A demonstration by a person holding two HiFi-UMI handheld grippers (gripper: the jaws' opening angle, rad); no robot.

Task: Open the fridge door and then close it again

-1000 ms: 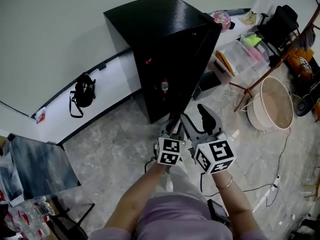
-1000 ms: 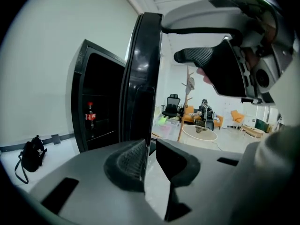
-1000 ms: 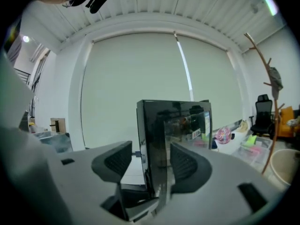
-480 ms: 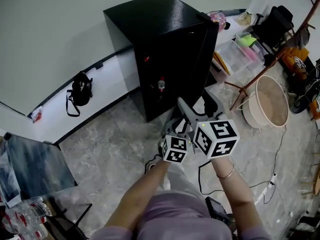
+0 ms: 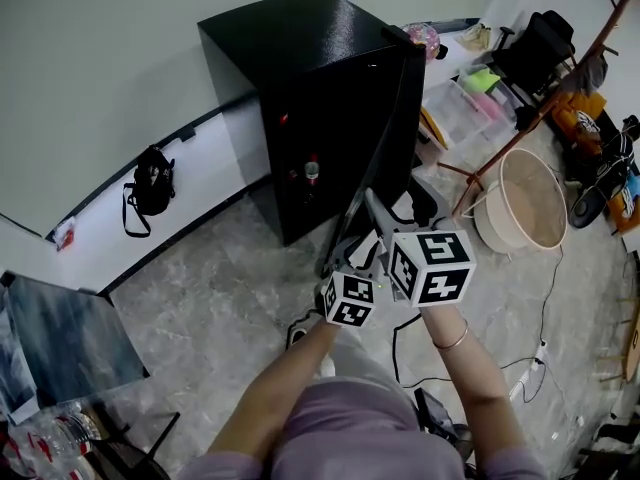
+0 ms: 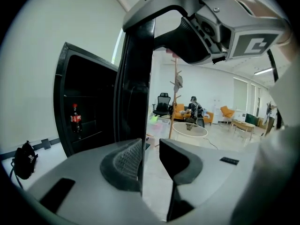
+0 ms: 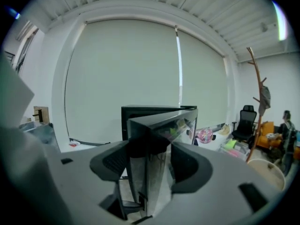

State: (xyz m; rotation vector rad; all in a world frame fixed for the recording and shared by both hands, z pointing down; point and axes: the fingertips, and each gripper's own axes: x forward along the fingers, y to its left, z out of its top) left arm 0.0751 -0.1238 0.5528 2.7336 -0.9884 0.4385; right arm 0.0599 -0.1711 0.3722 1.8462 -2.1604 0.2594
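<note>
The black fridge [image 5: 300, 48] stands against the wall with its fridge door [image 5: 372, 158] swung well out toward the person, so the head view sees it almost edge-on. A cola bottle [image 6: 74, 117] stands on a shelf in the dark interior. The opening half of the task looks done, and the close has yet to come.

The free edge of the door runs between the jaws of both tools. On the left gripper [image 6: 150, 154] the jaws have just been opening. Its ribbed pad lies at the door's edge while the other pad stands off with floor showing in the gap, so it no longer clamps. The right gripper [image 7: 152, 162] sits higher, near the door's top corner. Its jaws have just been closing a little from very wide, and the door fills the space between the pads, which look pressed on both faces.

So the door likely hangs on one grip only. If that grip slides off the glossy panel, the door could swing loose or slam and topple the bottle. The two tools crowd each other and could knock. A jaw left on the edge too long could get pinched against the cabinet. A cable [image 5: 545, 298] trails over the floor just beside the person, a trip hazard
</note>
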